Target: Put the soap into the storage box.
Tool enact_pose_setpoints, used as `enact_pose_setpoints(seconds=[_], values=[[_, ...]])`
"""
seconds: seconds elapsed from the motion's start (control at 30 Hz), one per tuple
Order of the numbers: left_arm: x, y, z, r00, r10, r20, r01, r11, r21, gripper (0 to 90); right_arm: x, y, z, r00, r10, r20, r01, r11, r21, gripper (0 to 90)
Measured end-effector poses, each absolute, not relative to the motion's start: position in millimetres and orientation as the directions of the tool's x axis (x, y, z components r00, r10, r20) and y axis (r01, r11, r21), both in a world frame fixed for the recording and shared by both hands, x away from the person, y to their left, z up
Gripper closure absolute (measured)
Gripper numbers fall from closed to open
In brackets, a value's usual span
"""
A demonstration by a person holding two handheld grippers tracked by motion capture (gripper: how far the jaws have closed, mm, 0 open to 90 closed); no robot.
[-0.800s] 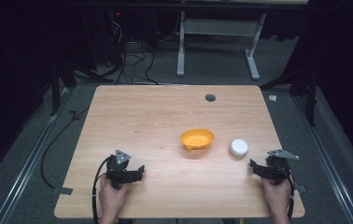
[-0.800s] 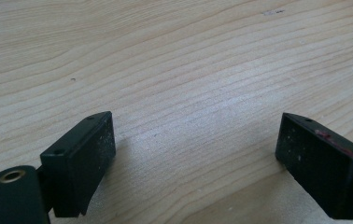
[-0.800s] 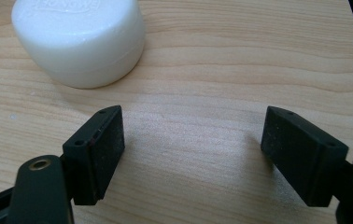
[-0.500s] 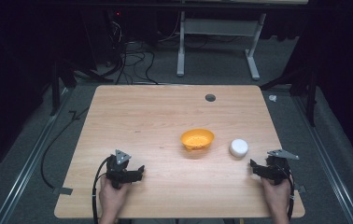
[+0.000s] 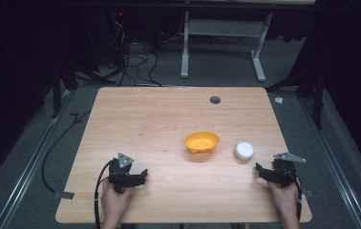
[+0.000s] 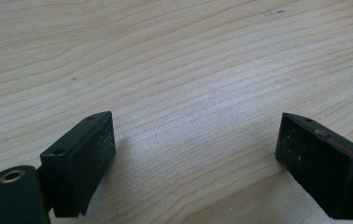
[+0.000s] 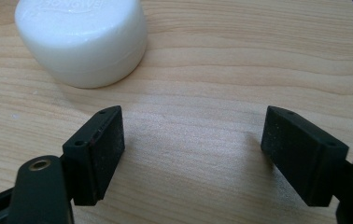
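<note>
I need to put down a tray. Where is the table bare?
The far half of the table, beyond the orange bowl, is bare, as is the left side above the left gripper. It is crowded near the white jar and right gripper.

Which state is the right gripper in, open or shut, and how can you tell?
Open. In the right gripper view the right gripper has its jaws wide apart over bare wood, holding nothing; the white jar sits apart, beyond them.

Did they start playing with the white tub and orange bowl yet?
Nothing looks done yet. The round white plastic tub sits beside the empty orange bowl, untouched. The right gripper rests open near the tub, holding nothing; the left gripper is open over bare wood. Grasping and moving are left.
</note>
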State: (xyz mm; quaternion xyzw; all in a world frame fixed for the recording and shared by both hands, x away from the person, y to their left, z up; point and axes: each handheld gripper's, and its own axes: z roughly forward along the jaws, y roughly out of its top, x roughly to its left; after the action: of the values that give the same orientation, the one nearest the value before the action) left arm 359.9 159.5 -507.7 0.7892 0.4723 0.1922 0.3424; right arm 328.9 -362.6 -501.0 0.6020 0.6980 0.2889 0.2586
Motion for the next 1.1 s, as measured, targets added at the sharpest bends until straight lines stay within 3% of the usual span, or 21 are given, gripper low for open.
enact_pose_setpoints(seconds=[0.97,1.1], values=[[360,159,-508,0.481,0.877,-0.021,0.614,-0.319,0.722,12.4,314,-332,-487,-0.213,0.977,0.019,0.658,0.129,0.742,22.1],[360,159,-508,0.481,0.877,-0.021,0.614,-0.319,0.722,12.3,320,-325,-486,-0.238,0.971,0.022,0.657,0.145,0.739,17.9]])
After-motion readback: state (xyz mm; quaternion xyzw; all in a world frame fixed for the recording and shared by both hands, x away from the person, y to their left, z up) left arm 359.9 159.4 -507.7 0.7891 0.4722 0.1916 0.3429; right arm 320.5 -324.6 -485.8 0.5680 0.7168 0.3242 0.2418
